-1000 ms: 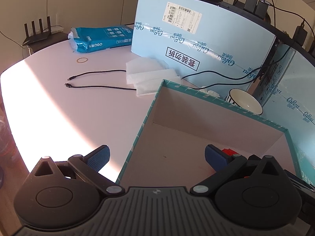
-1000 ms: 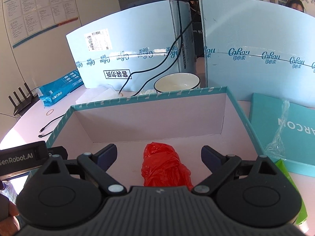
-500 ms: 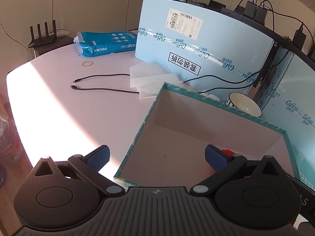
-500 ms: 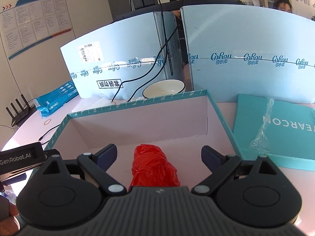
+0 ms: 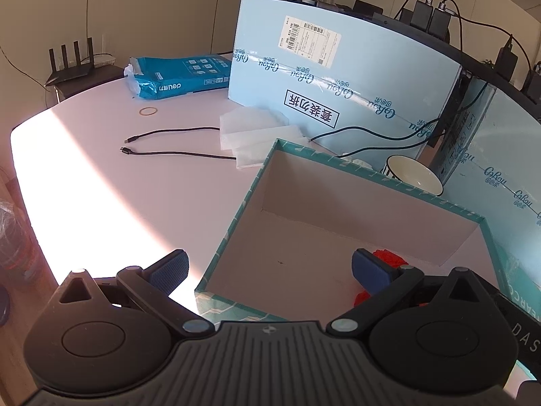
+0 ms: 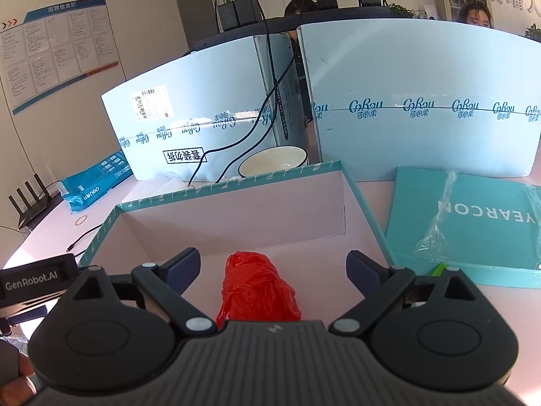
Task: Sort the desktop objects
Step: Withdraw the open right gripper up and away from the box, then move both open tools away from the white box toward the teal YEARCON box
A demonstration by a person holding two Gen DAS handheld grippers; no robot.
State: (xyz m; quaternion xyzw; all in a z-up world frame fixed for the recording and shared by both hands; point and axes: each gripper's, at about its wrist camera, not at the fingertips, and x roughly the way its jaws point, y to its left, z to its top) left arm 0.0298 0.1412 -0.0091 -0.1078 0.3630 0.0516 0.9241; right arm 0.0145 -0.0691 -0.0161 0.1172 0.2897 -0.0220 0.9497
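A teal-rimmed open box [image 5: 257,182] [image 6: 365,203] stands on the pale table. A crumpled red plastic bag [image 6: 257,291] [image 5: 385,257] lies on the box floor near its front. My right gripper [image 6: 274,267] hangs open above the bag, its fingers either side and apart from it. My left gripper [image 5: 268,267] is open over the box's near left corner, holding nothing. A black cable [image 5: 169,142] [image 6: 84,240], white foam sheets [image 5: 257,128], a rubber band [image 5: 148,111] and a blue paper pack [image 5: 179,74] [image 6: 98,179] lie left of the box.
Tall light-blue cartons [image 5: 338,77] [image 6: 422,118] wall off the back. A white bowl [image 5: 414,174] [image 6: 274,162] sits behind the box. A teal lid [image 6: 473,223] with clear plastic film lies right of it. A black router [image 5: 71,64] stands far left. People sit behind the cartons.
Both grippers have pulled back and risen from the box, so more of the table and box shows. The red bag lies where it was, and both grippers stayed open.
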